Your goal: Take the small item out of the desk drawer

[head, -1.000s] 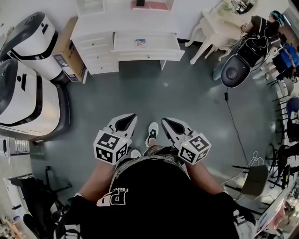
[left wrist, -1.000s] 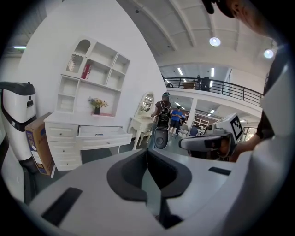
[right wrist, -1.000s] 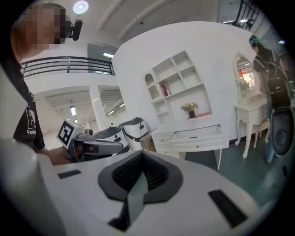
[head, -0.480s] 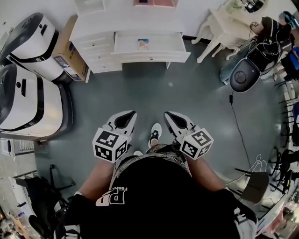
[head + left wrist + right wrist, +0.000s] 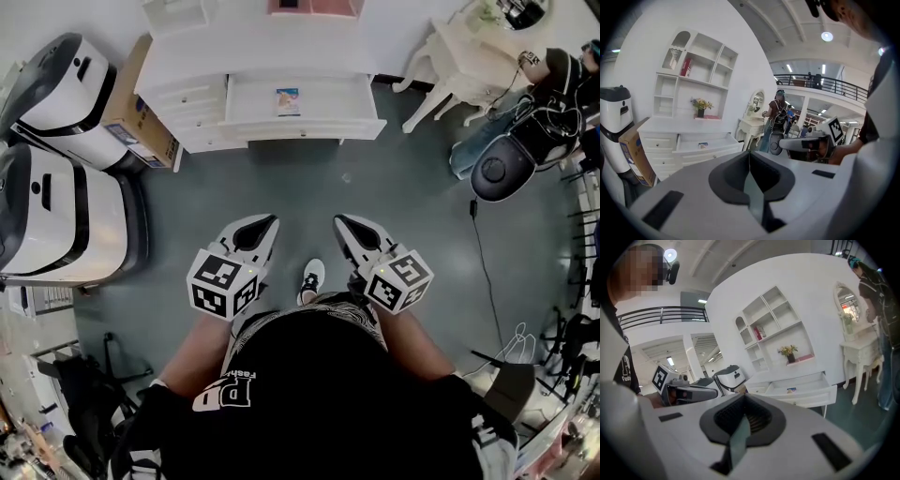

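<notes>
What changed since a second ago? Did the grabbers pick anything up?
The person walked toward the white desk: it and its open drawer look nearer in the head view. Nothing was grabbed or let go. The left gripper and right gripper are still held out in front, jaws shut and empty, and the small item still lies in the drawer.

Floor point(image 5: 375, 187): grey-green, bare in the middle.
Machines: two white-and-black units point(image 5: 56, 94) point(image 5: 56, 216), side by side at the left.
Box point(image 5: 141, 117): cardboard, just beside the upper machine.
Dressing table point(image 5: 469, 52): white, curved legs, upper right.
Cable point(image 5: 487, 272): black, trailing over the floor at right.
Shelves point(image 5: 696, 77): white, holding potted flowers point(image 5: 700, 105) and a red book point(image 5: 686, 67).
</notes>
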Tool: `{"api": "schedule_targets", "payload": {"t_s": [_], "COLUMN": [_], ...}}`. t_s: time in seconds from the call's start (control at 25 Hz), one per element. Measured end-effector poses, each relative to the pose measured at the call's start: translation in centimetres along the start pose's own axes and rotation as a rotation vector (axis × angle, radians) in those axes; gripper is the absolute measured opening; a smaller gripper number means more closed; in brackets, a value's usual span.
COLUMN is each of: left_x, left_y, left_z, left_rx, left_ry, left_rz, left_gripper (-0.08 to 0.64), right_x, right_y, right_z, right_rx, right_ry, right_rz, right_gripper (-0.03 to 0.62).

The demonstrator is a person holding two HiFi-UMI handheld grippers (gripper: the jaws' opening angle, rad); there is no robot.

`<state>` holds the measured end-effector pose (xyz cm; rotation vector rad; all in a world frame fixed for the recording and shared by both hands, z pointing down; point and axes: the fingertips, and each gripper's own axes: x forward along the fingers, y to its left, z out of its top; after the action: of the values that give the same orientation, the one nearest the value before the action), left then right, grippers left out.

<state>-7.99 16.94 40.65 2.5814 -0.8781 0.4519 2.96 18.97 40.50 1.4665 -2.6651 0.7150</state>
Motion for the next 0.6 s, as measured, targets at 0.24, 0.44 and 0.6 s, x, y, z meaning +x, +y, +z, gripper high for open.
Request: {"api": "schedule_targets", "payload": {"t_s": [0.24,0.44,0.6], "left_x": [3.5,5.9,7.9], "left_y": [1.0,1.8,1.9], "left_z": [2.6,4.6,6.0], "left_rx": [0.002,0.008,0.01], "left_ry": [-0.003,-0.008,-0.019], "left_rz": [0.037,0.076,0.095], "left_gripper": [0.015,0.015,0.015], "right_x": [1.7,2.9,3.2], "right_y": [-4.1,-6.2,-8.0], "right_z": [2.6,4.8,5.7], "right_rx": [-0.002,-0.013,-0.02], "right_ry": [-0.003,-0.012,-0.01], "right_rz": [0.03,0.074,0.098], "right_gripper": [0.009,0.009,0.009]}}
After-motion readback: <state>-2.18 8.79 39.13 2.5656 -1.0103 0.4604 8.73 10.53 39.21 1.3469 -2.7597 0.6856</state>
